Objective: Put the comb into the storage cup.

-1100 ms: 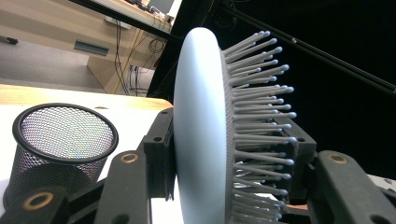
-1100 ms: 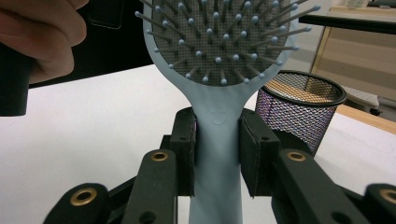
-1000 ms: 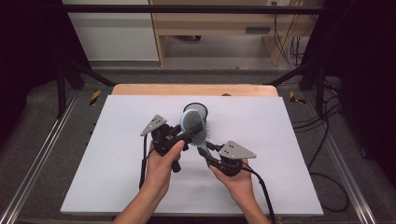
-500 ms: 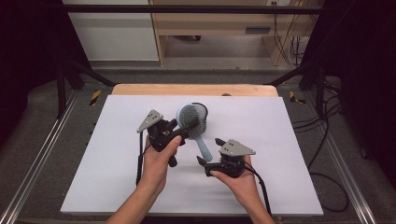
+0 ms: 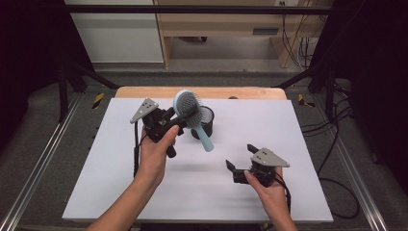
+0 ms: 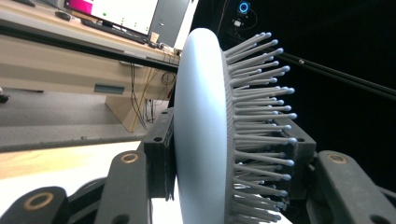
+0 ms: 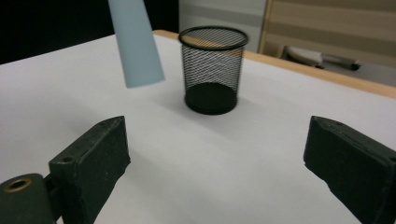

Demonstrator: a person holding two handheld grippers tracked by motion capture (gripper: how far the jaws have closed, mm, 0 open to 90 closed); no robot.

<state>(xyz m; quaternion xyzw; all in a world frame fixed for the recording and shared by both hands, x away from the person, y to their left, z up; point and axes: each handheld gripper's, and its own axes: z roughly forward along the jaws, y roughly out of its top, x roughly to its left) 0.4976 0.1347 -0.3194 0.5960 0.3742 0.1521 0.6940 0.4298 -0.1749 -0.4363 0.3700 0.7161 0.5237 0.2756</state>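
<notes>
The left gripper (image 5: 185, 117) is clamped on the head of a pale blue hairbrush (image 5: 188, 107), its jaws squeezing the paddle front and back, one against the smooth back and the other in among the bristles, as the left gripper view (image 6: 205, 140) makes plain. The brush hangs in the air above the white table (image 5: 120, 187), head up at the far end, and its long axis slants down toward the near right, so the handle tip (image 5: 208, 146) points roughly at the right gripper (image 5: 240, 166). Just behind the brush, on the far side, stands a black mesh cup (image 5: 208, 124), upright with its mouth open. The right gripper sits low at the near right, well apart from both; its jaws have just been opening and now stand wide with nothing between them. From where I stand, the left hand is clearly the nearer one to the cup, and the handle would have to swing from its slant to straight down over the rim (image 7: 213, 37) to go in.
</notes>
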